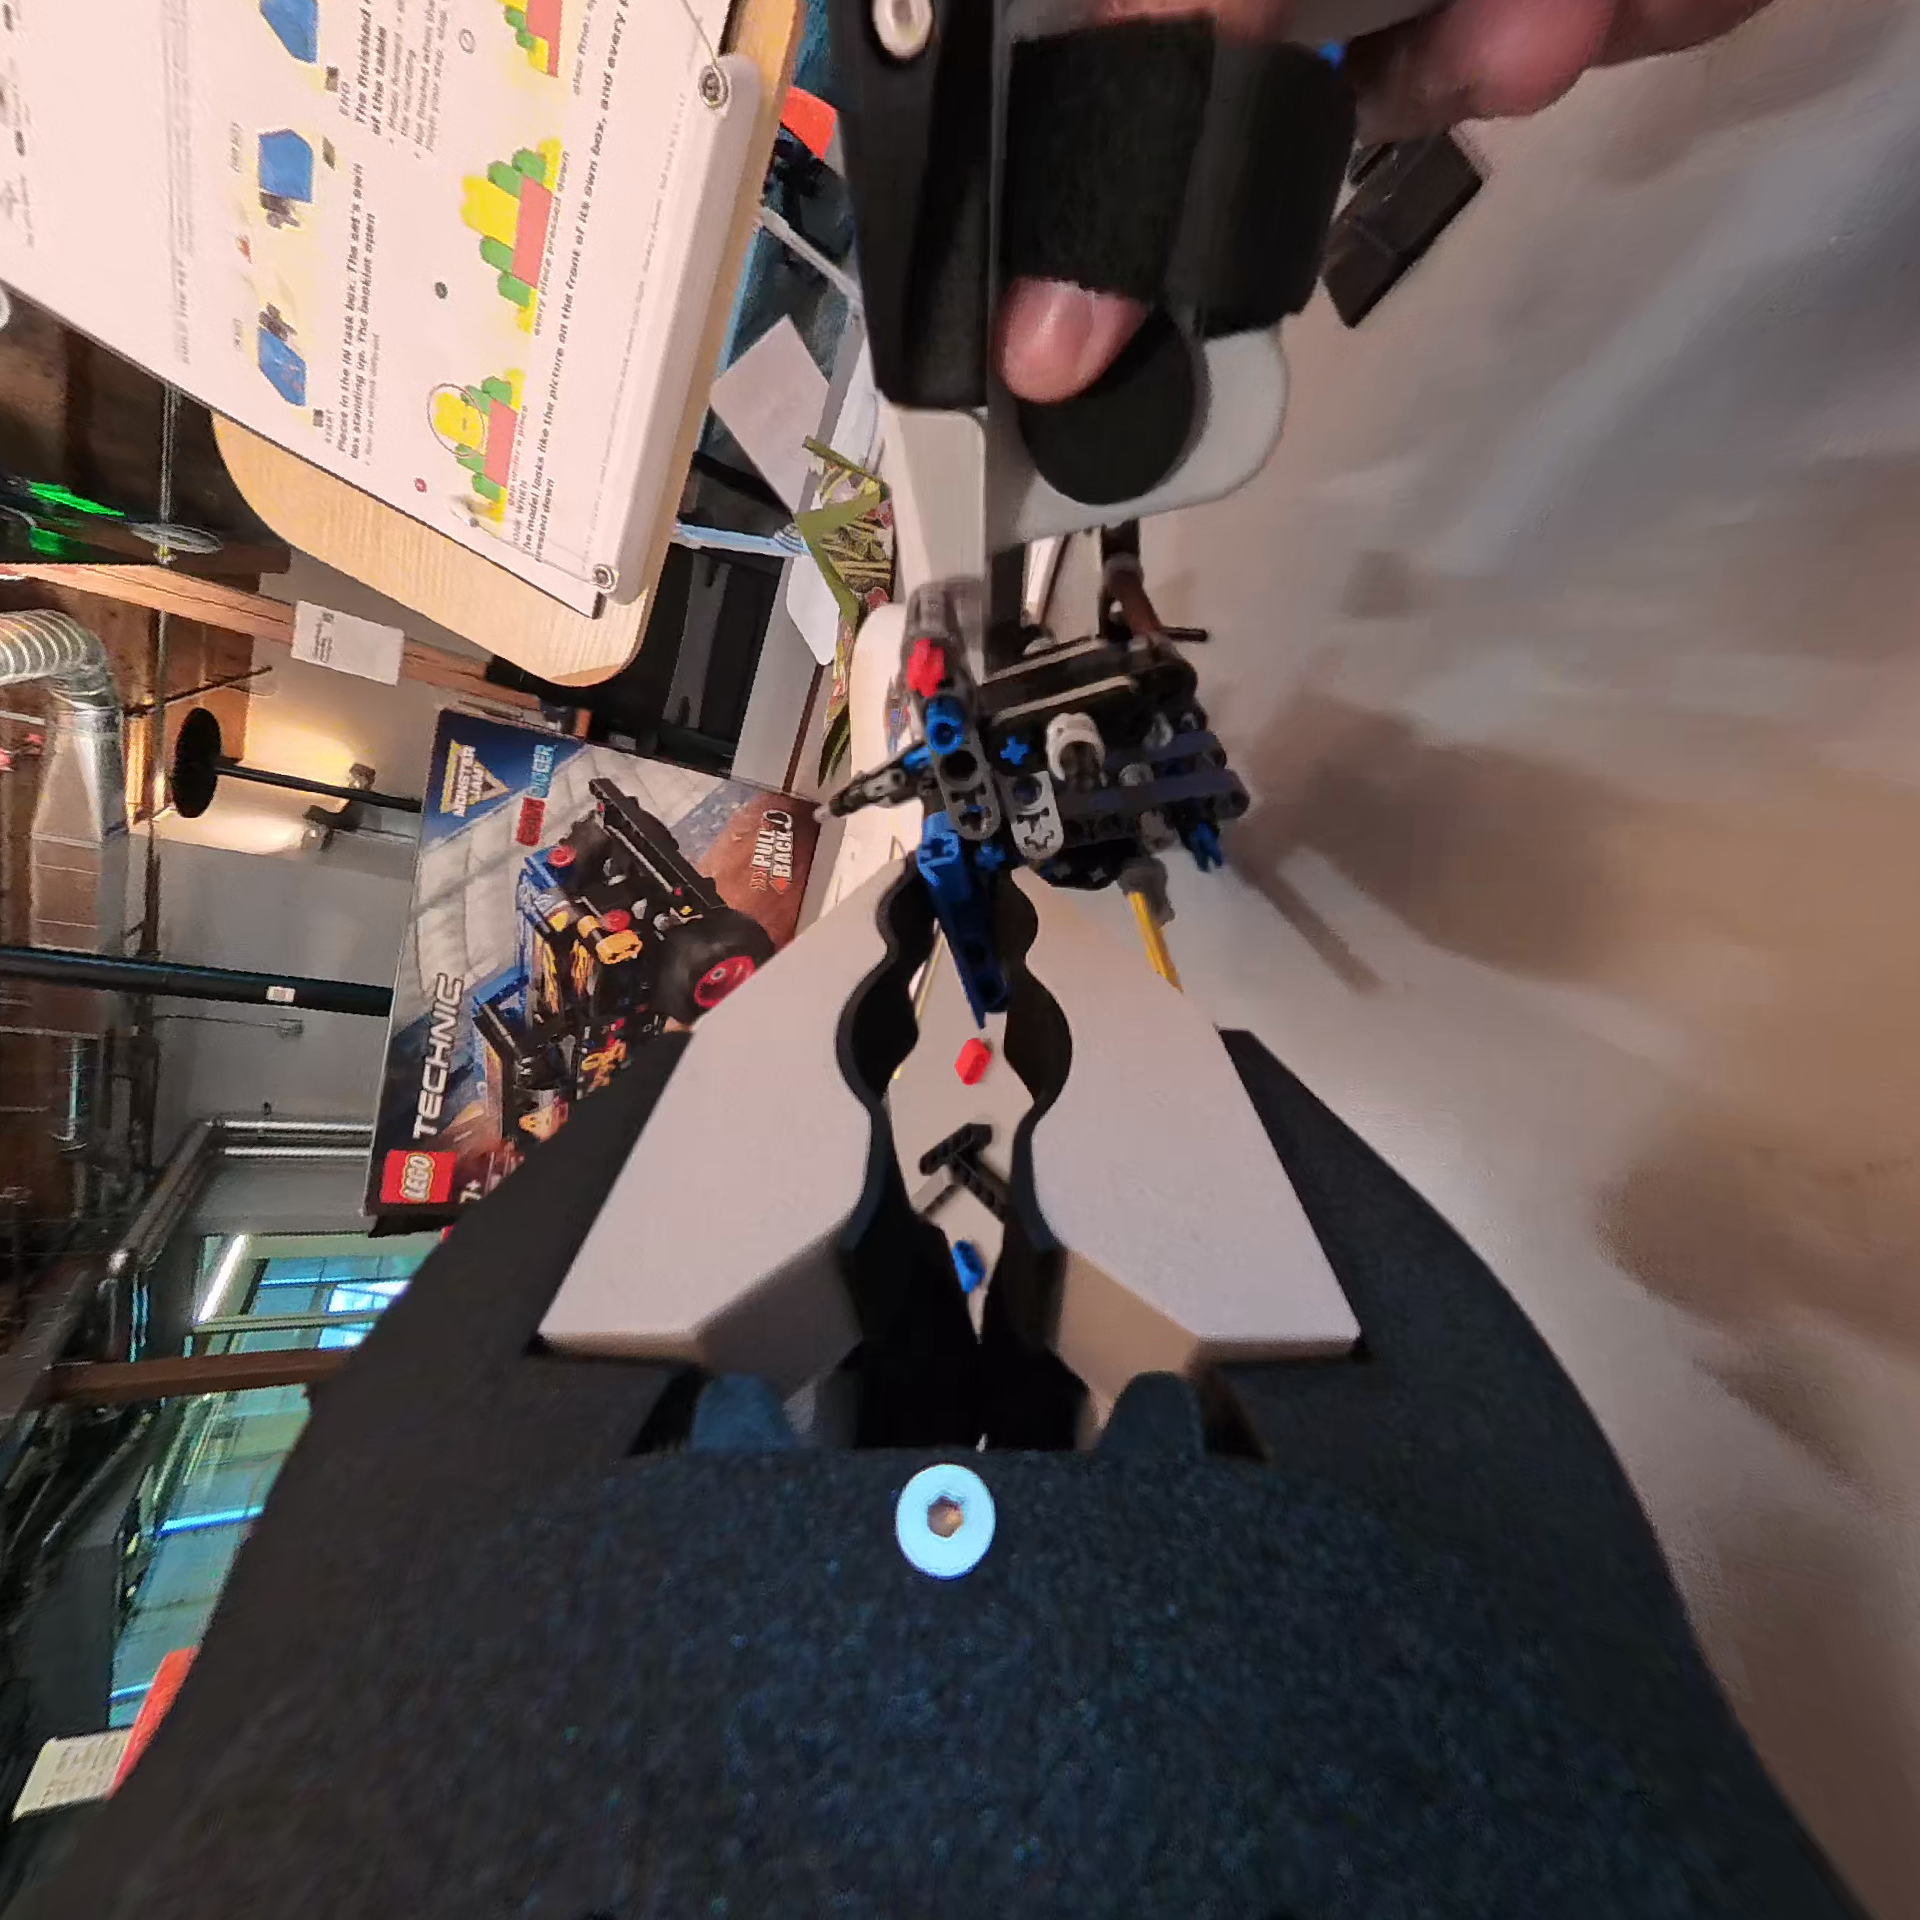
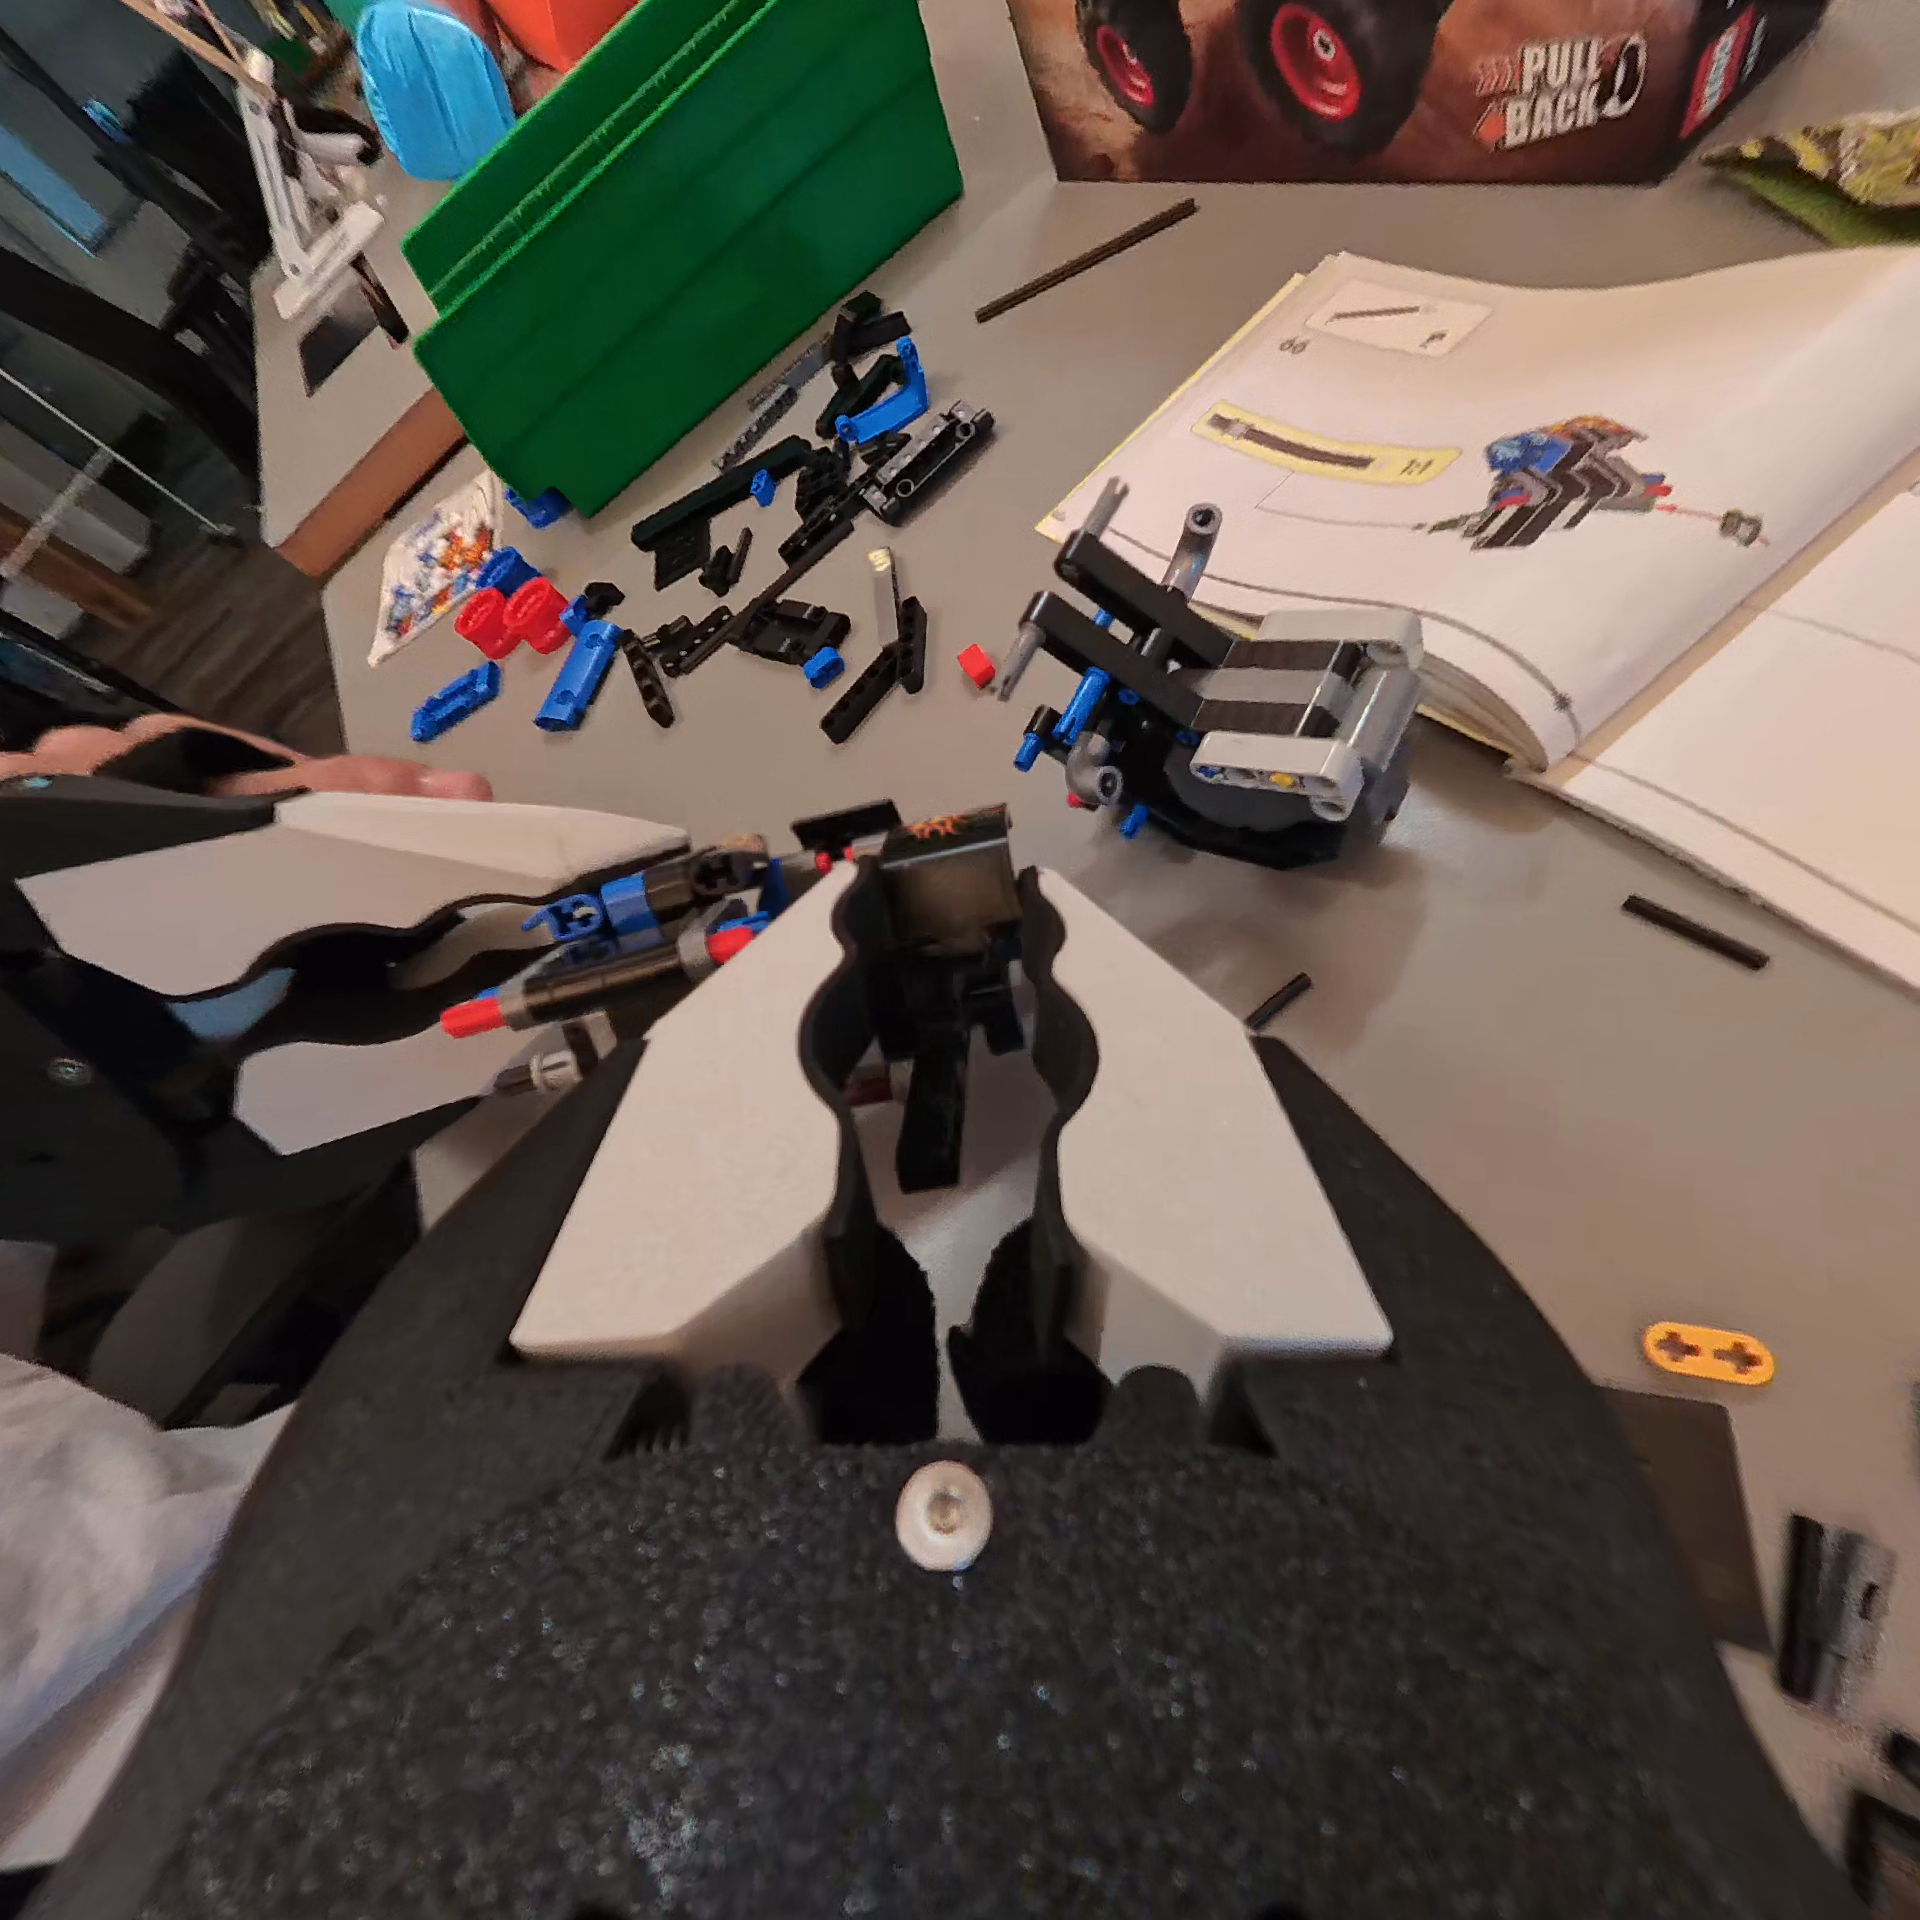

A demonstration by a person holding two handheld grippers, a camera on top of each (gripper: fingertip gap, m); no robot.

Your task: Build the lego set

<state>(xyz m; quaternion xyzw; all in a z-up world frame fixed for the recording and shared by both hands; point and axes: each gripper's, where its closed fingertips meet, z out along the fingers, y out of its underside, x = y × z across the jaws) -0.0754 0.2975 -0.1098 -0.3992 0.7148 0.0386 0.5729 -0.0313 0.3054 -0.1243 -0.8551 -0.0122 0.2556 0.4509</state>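
Observation:
A small black, blue and grey Lego sub-assembly (image 1: 1081, 779) is held above the grey table between both grippers. My left gripper (image 1: 961, 894) is shut on its blue beam (image 1: 975, 940). In the right wrist view my left gripper (image 2: 634, 935) comes in from the left. My right gripper (image 2: 940, 883) is shut on the black end of the sub-assembly (image 2: 940, 935), which has a flame sticker. In the left wrist view the right gripper (image 1: 1049, 623) reaches down from above. A larger chassis section (image 2: 1226, 696) lies on the table beside the open instruction booklet (image 2: 1507, 468).
Loose black, blue and red parts (image 2: 790, 551) lie before a green bin (image 2: 675, 239). The set box (image 2: 1351, 83) stands at the back. A small red piece (image 2: 975, 665), a yellow beam (image 2: 1709, 1354) and black axles (image 2: 1694, 932) lie singly. An instruction board (image 1: 395, 260) stands behind.

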